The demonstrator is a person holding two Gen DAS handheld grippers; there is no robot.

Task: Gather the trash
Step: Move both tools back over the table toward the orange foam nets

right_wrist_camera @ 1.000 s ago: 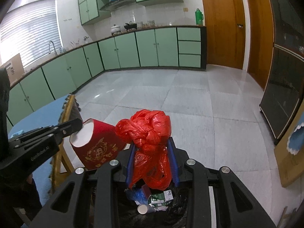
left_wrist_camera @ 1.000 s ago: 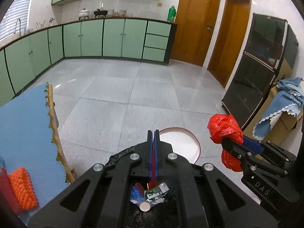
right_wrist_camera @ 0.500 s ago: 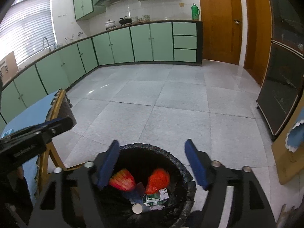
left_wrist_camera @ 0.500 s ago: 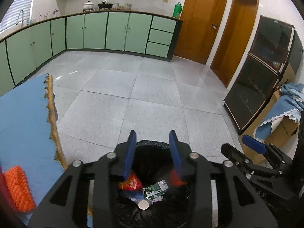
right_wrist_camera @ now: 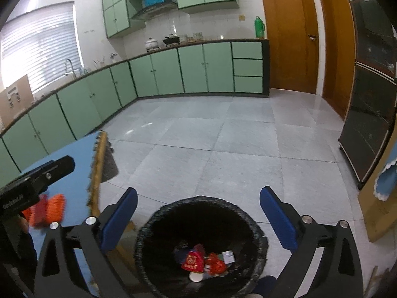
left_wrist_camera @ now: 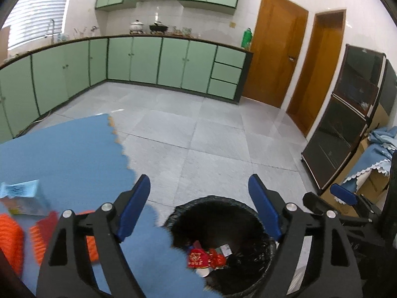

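A bin with a black liner (right_wrist_camera: 198, 200) stands on the floor beside the blue-covered table (right_wrist_camera: 64, 173). At its bottom lie a red paper cup (right_wrist_camera: 192, 260) and a red plastic bag (right_wrist_camera: 215, 265) among other scraps; the cup (left_wrist_camera: 197, 258) and bag (left_wrist_camera: 217, 259) also show in the left wrist view. My right gripper (right_wrist_camera: 198, 221) hangs above the bin, jaws opening, nothing between them. My left gripper (left_wrist_camera: 199, 208) hovers over the bin's (left_wrist_camera: 211, 198) left rim and the table edge, jaws also opening and empty.
Orange ridged items (left_wrist_camera: 10, 238) and a clear box with a blue label (left_wrist_camera: 22, 196) lie on the table (left_wrist_camera: 62, 154). A dark glass cabinet (left_wrist_camera: 347, 129) and a cloth-draped cardboard box (left_wrist_camera: 372, 168) stand at right. Grey tiled floor (right_wrist_camera: 223, 149) stretches to green cabinets.
The left gripper let go of the red cup and the right let go of the red bag; both fell into the bin. Both grippers opened wide and rose; the left shifted toward the table.
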